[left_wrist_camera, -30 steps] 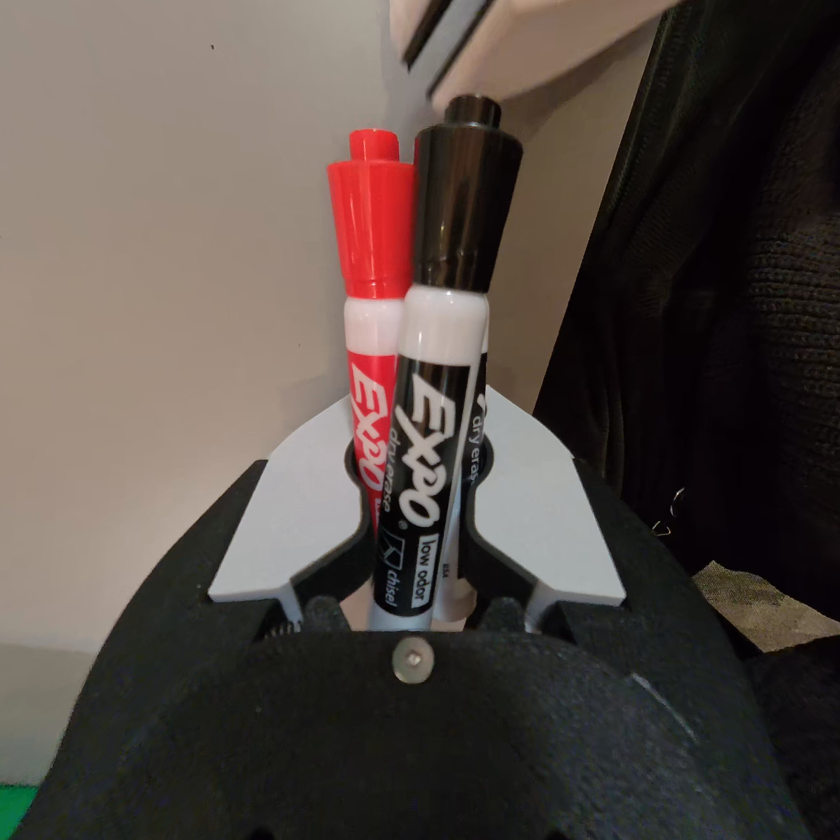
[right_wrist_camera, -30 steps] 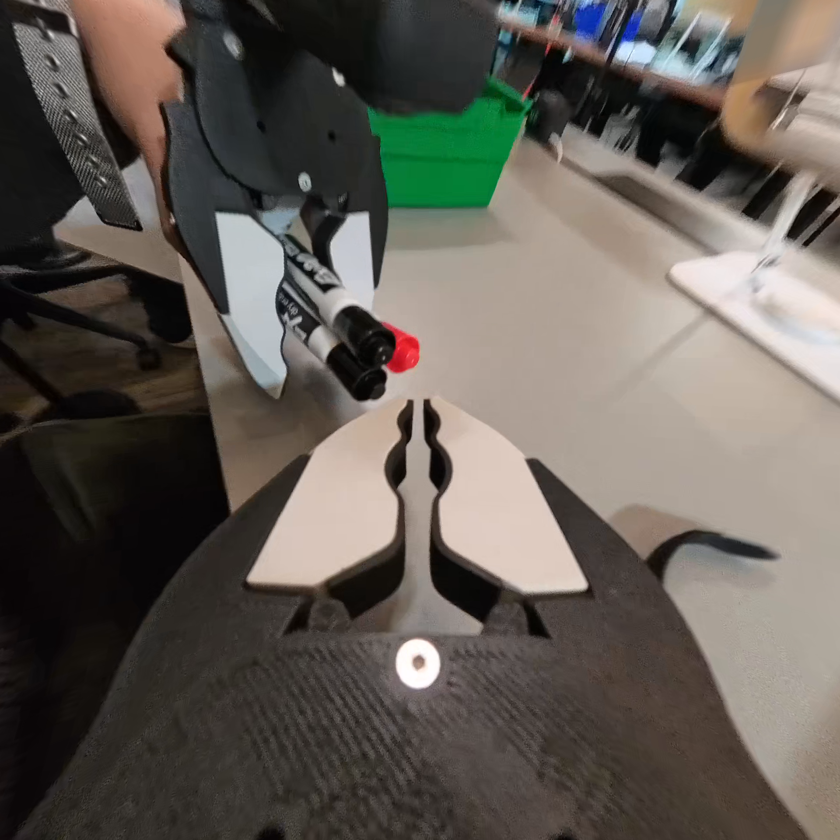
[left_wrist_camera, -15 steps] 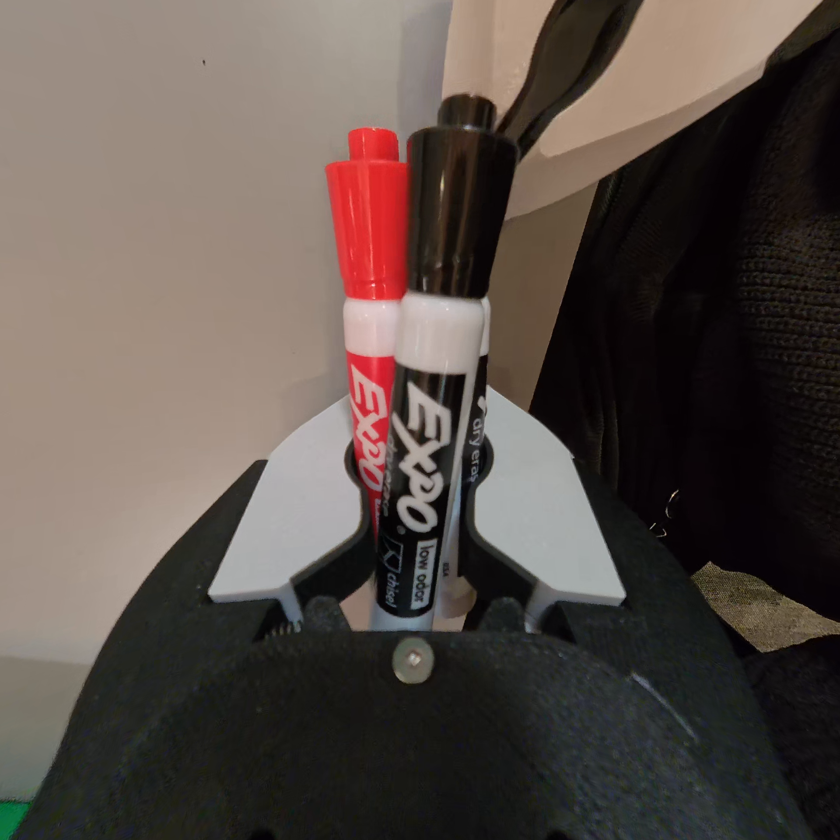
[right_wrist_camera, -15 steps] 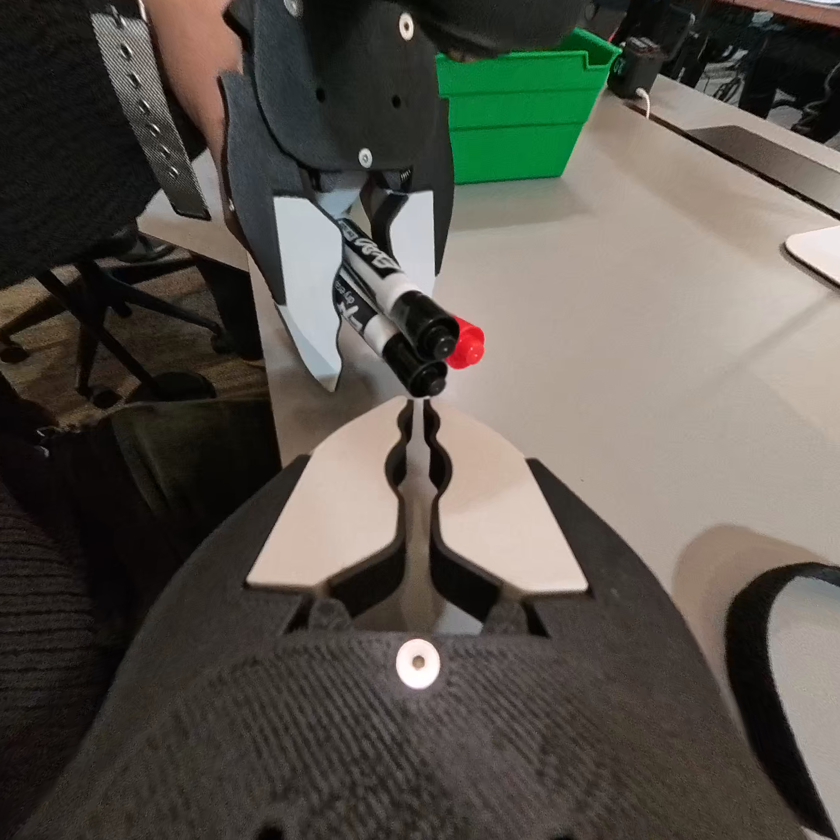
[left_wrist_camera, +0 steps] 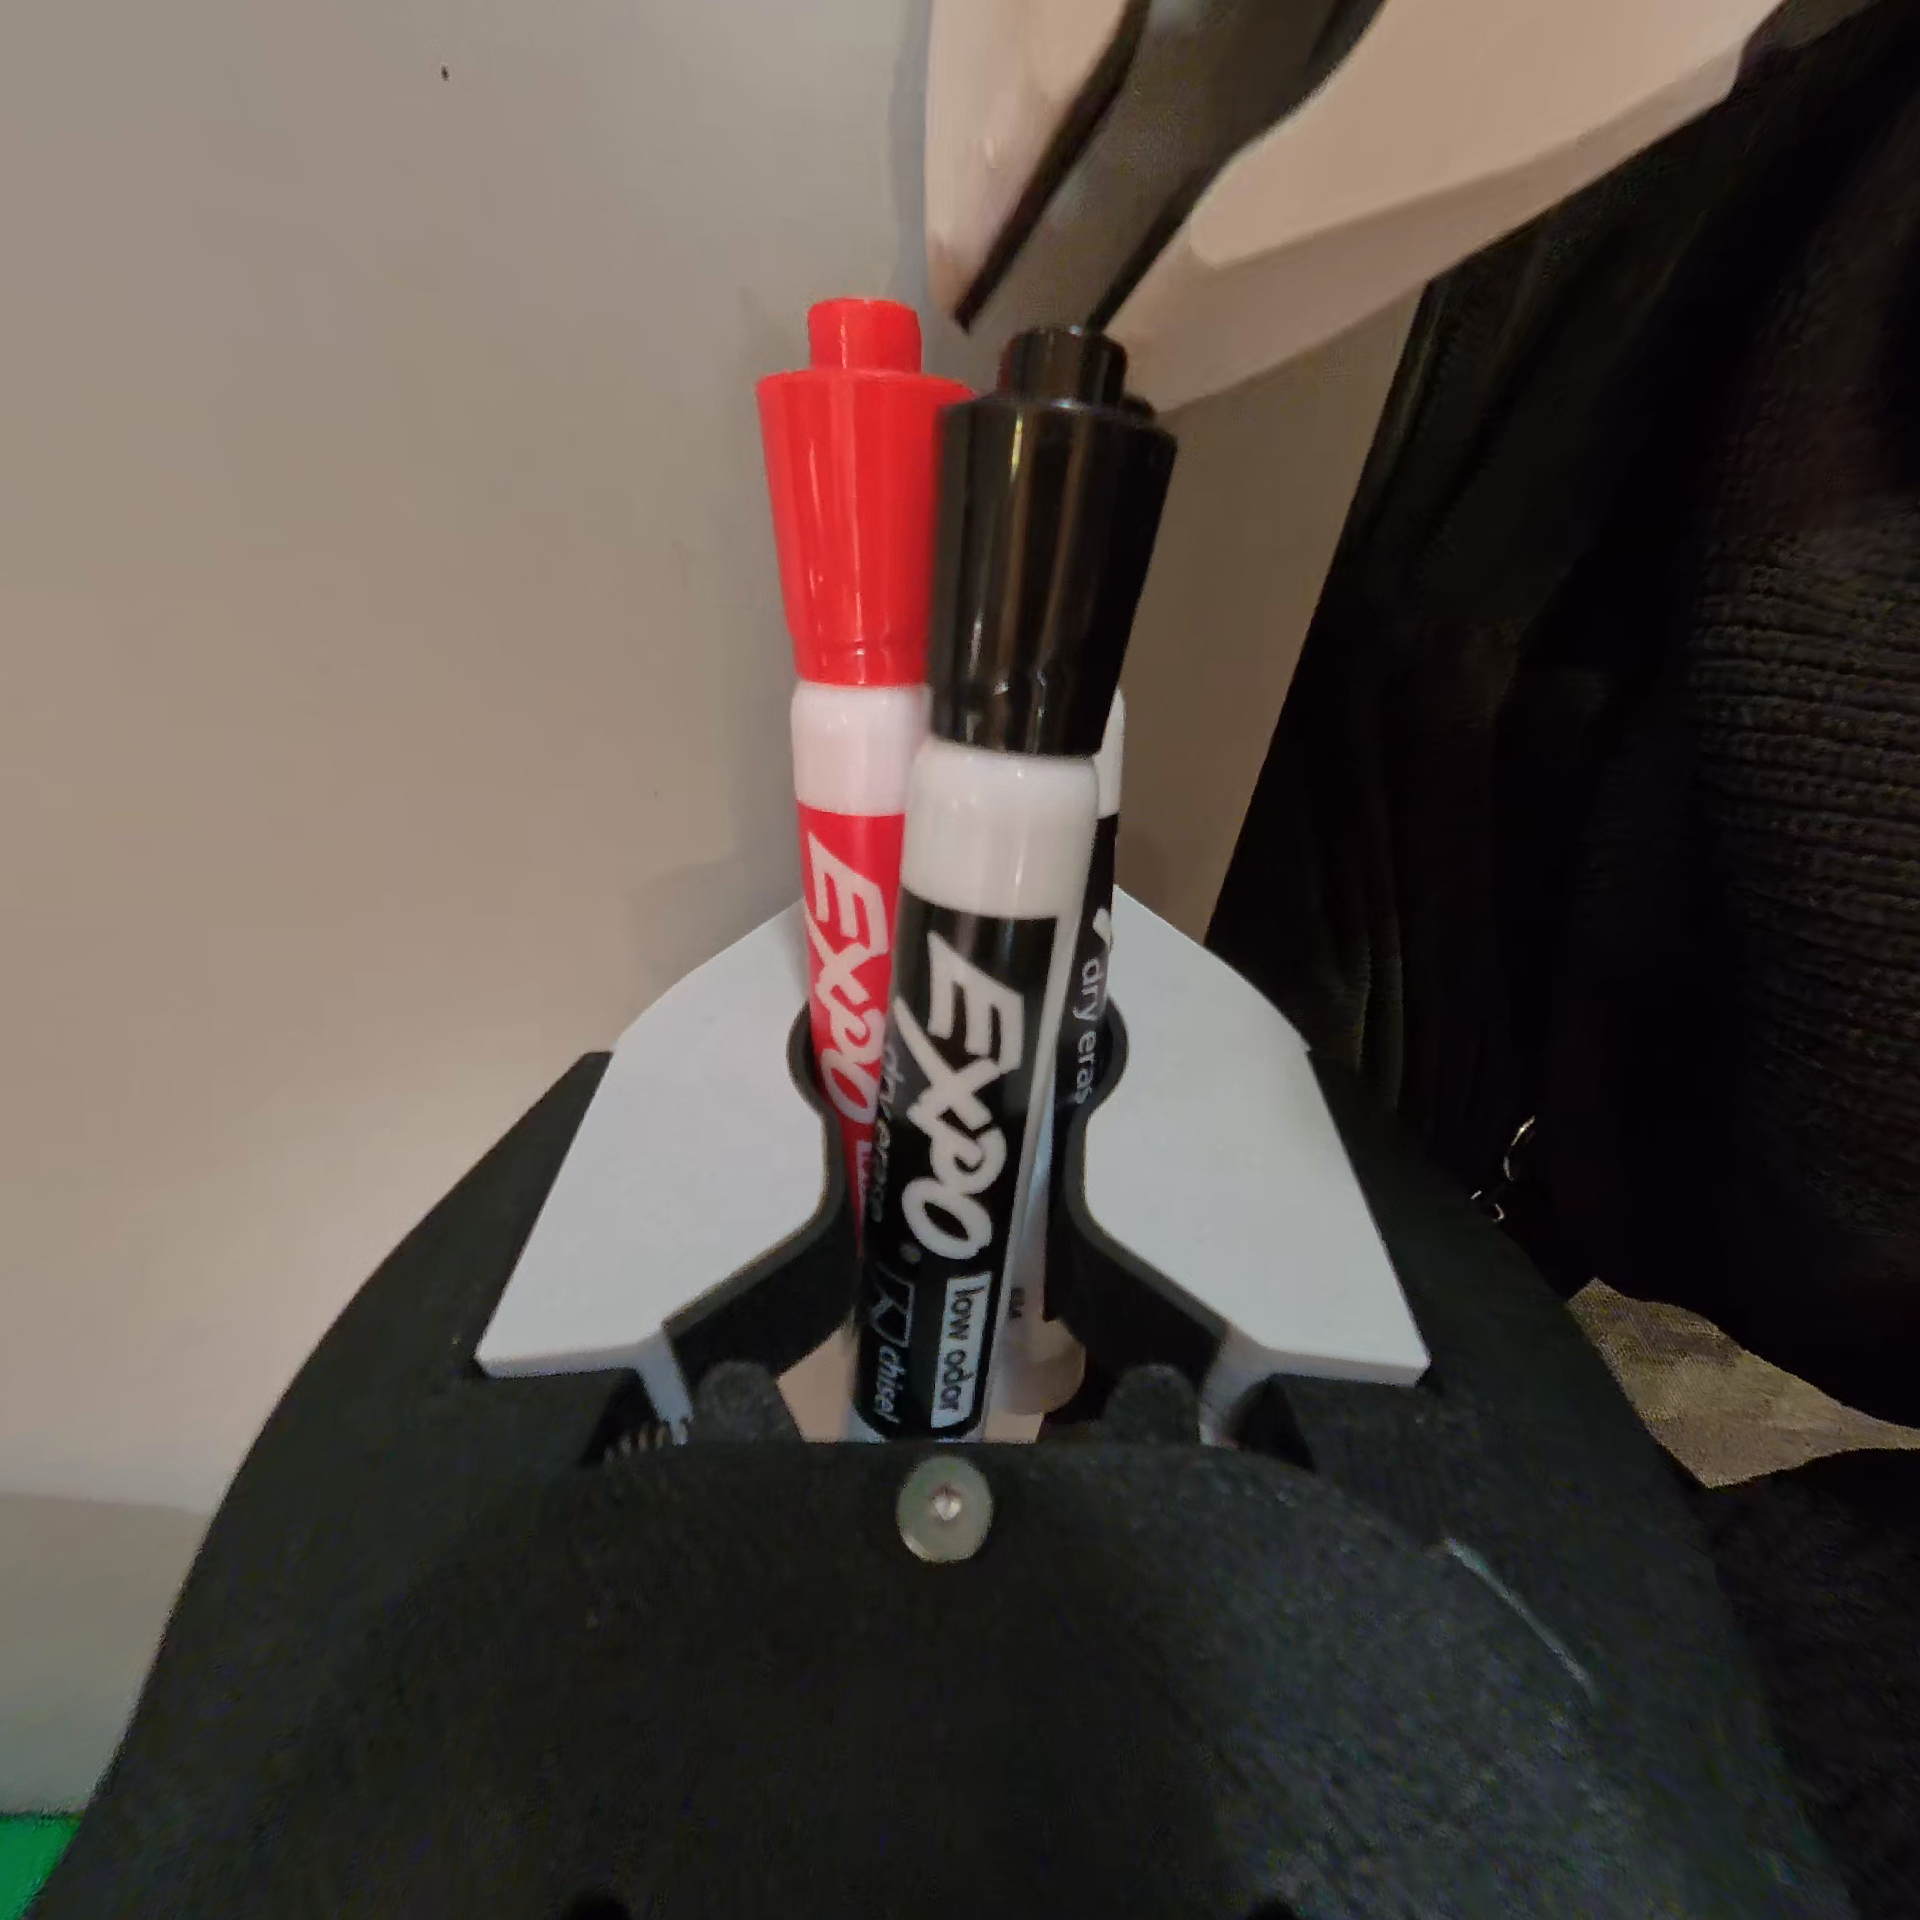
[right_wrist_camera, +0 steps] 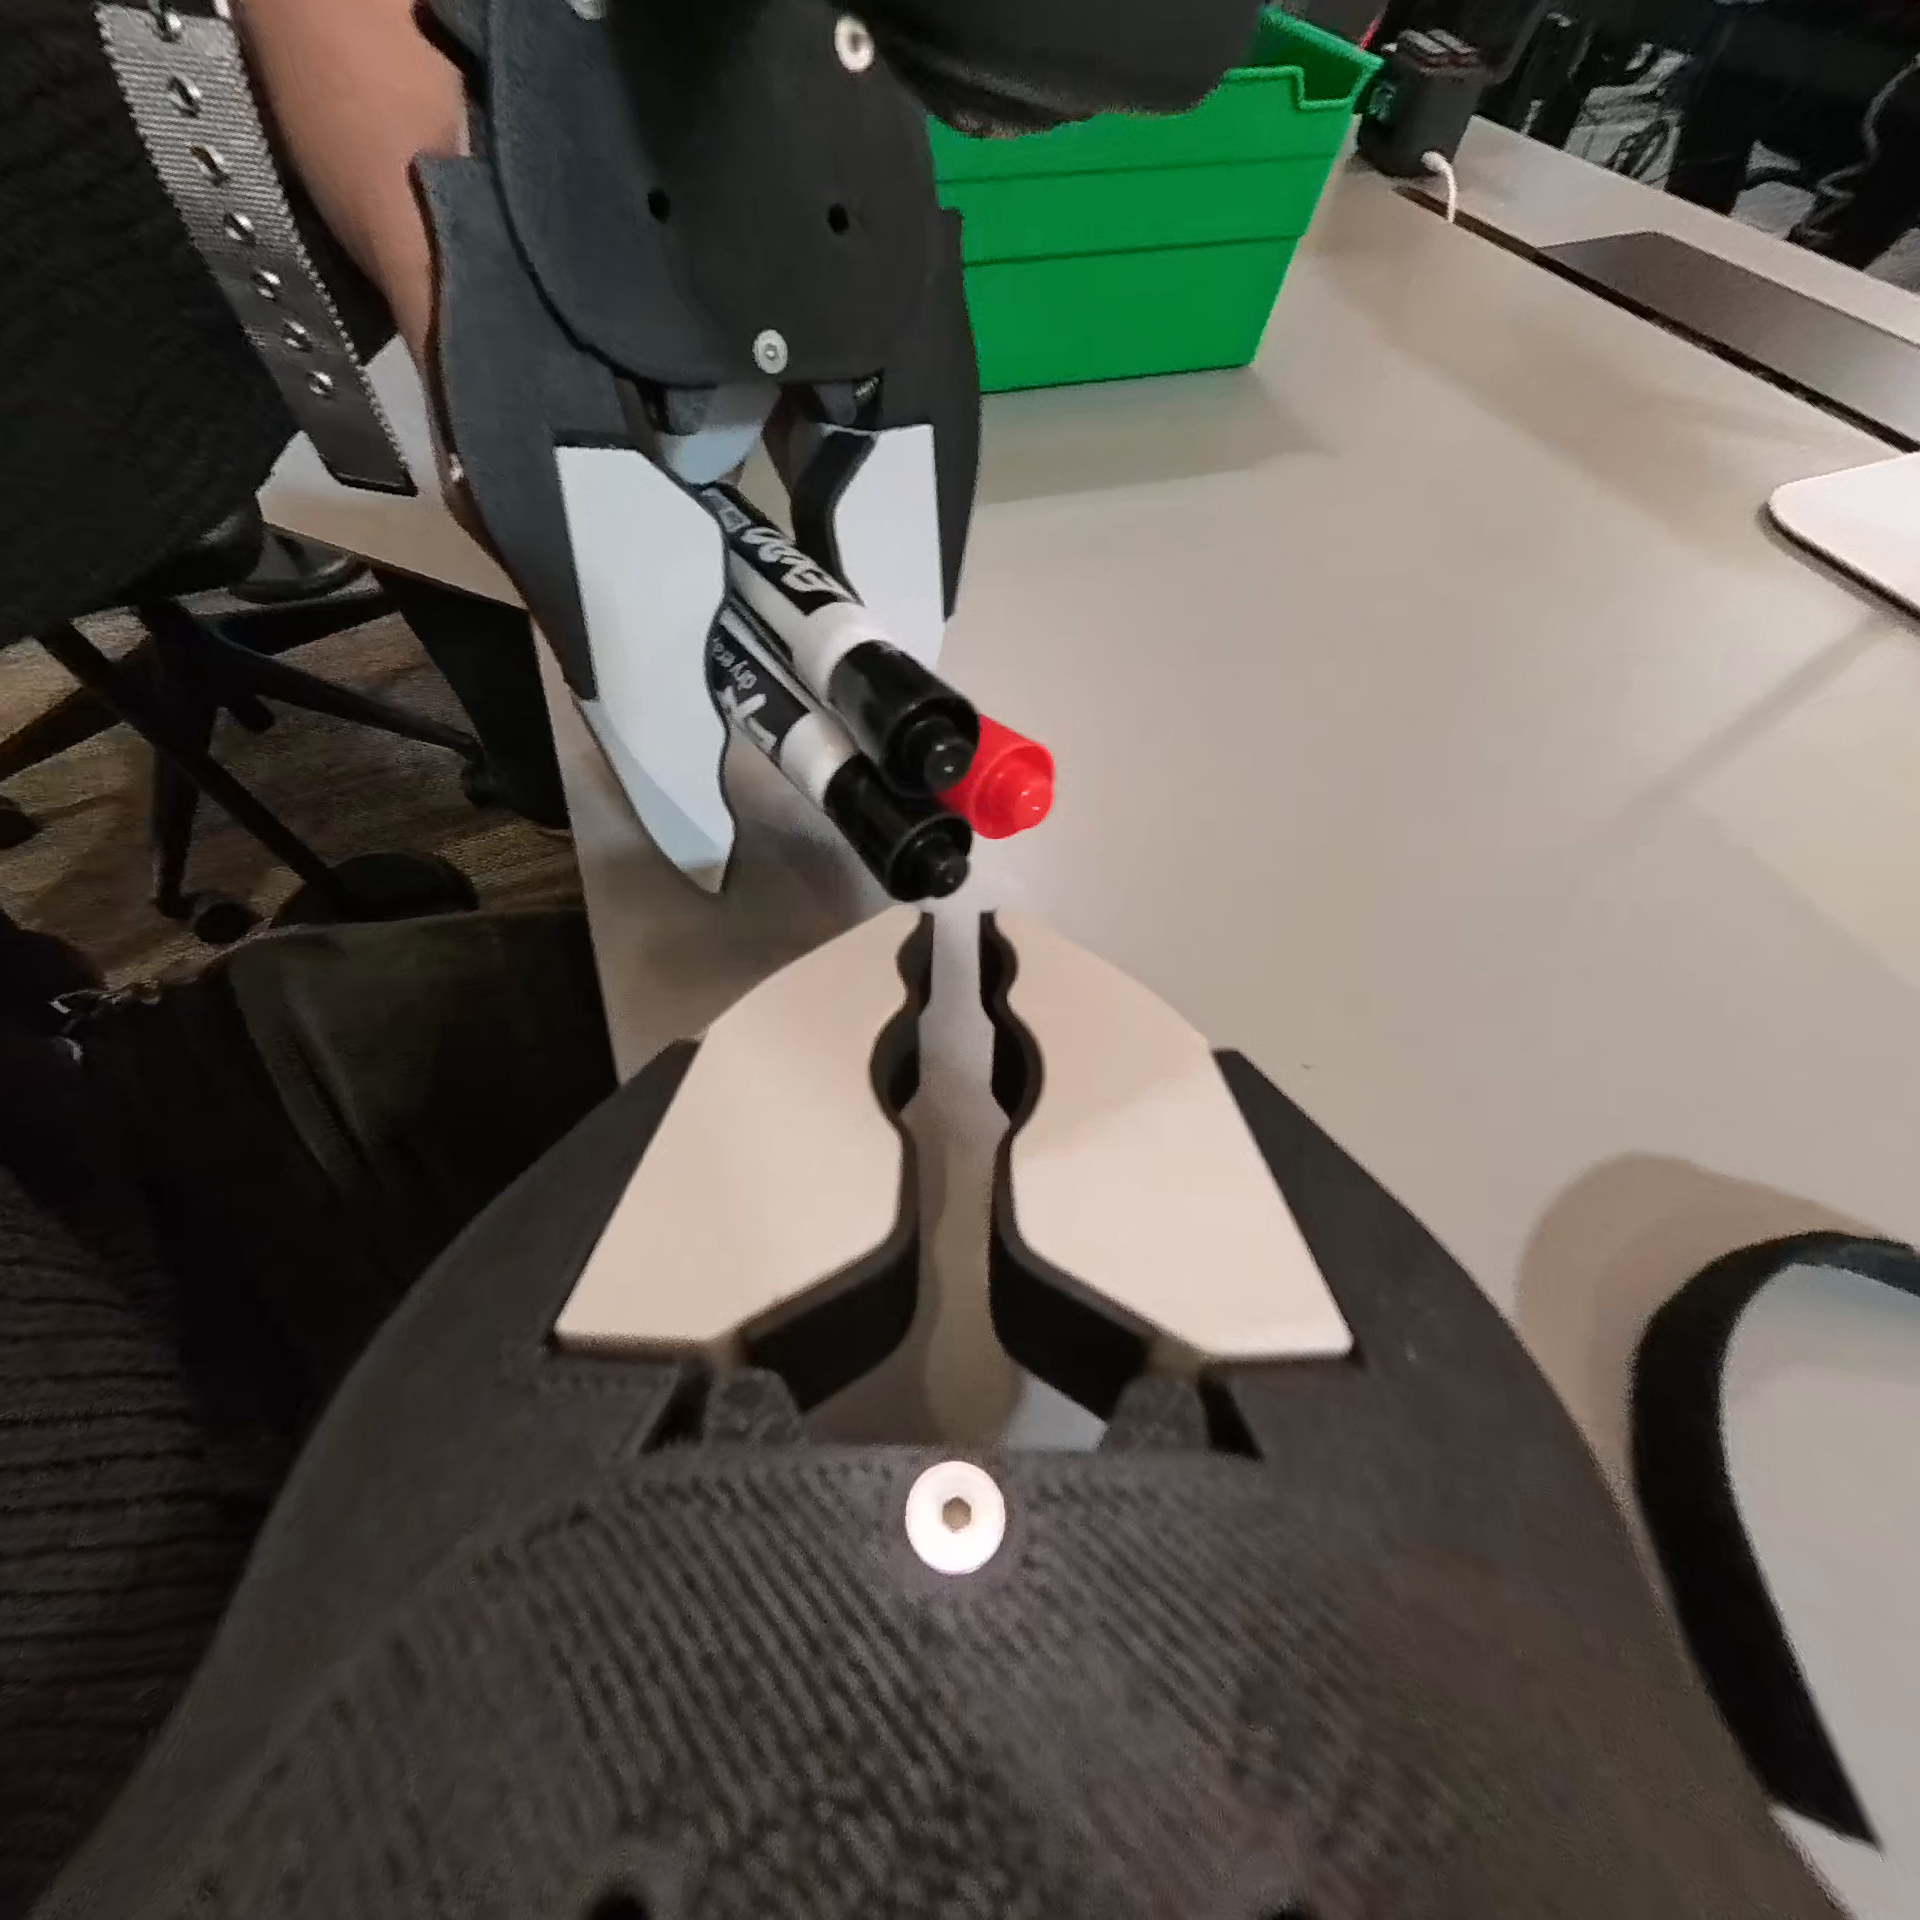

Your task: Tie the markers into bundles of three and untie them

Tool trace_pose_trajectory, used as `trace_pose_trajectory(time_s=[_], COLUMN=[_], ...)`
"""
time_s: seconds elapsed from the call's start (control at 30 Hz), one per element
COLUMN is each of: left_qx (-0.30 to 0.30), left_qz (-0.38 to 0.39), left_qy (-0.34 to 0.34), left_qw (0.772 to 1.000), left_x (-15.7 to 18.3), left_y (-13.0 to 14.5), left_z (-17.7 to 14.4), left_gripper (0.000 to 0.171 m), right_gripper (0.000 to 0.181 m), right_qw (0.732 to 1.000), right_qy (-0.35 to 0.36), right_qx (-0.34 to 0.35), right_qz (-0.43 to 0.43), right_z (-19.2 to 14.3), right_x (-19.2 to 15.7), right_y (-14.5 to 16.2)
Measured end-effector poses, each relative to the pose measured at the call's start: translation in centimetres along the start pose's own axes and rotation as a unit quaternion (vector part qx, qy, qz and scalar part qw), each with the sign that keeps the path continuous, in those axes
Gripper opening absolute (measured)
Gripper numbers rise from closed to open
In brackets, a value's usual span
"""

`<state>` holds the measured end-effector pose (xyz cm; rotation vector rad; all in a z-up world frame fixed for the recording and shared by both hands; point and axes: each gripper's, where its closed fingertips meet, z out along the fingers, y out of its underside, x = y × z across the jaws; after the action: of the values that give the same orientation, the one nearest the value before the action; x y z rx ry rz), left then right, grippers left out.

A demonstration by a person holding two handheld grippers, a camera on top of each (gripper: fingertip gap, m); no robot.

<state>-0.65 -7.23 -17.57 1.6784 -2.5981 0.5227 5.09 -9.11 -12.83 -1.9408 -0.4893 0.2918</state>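
My left gripper [left_wrist_camera: 956,935] is shut on three markers held side by side: a red marker [left_wrist_camera: 847,499], a black marker [left_wrist_camera: 1049,561] in front, and a second black marker [left_wrist_camera: 1110,748] mostly hidden behind it. In the right wrist view the left gripper [right_wrist_camera: 831,748] hangs above the table edge with the black cap [right_wrist_camera: 904,717], second black cap [right_wrist_camera: 899,836] and red cap [right_wrist_camera: 1003,779] pointing at my right gripper [right_wrist_camera: 952,920]. The right gripper is shut to a narrow slit and empty, just short of the caps. It also shows in the left wrist view [left_wrist_camera: 1143,156]. A black strap [right_wrist_camera: 1704,1455] lies on the table at right.
The grey table [right_wrist_camera: 1403,831] ends at its left edge near the grippers. A green bin [right_wrist_camera: 1122,260] stands at the back. A white flat object [right_wrist_camera: 1849,520] lies at far right. A chair base [right_wrist_camera: 208,727] and a person's dark clothing [left_wrist_camera: 1662,727] are at the left. My right fingertips sit around 8 cm from my left ones.
The right gripper has come closer to the marker caps and now sits just under them. The black strap has come into the right wrist view. The left gripper keeps holding the markers.
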Motion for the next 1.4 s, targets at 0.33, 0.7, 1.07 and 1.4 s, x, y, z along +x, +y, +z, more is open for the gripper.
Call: trace_pose_trajectory(time_s=[0.33, 0.7, 1.07, 1.4], left_qx=[-0.004, -0.013, -0.014, -0.013], left_qz=[0.006, 0.03, 0.028, 0.035], left_qy=[0.003, 0.005, 0.011, 0.013], left_qw=[1.0, 0.999, 0.999, 0.999], left_x=[0.2, 1.0, 1.0, 1.5], left_y=[-0.1, -0.7, -0.6, -1.0], left_z=[0.2, 0.7, 0.7, 0.7], left_gripper=[0.043, 0.044, 0.044, 0.043], right_gripper=[0.023, 0.017, 0.014, 0.025], right_qw=[0.992, 0.988, 0.987, 0.986], right_qy=[-0.014, -0.005, -0.012, -0.025], right_qx=[0.121, 0.094, 0.108, 0.084], right_qz=[-0.032, -0.125, -0.116, -0.14], right_z=[-1.8, -1.5, -2.3, -1.3], right_x=[-0.9, -1.3, -0.6, -1.9], right_y=[-4.0, -2.9, -3.3, -2.4])
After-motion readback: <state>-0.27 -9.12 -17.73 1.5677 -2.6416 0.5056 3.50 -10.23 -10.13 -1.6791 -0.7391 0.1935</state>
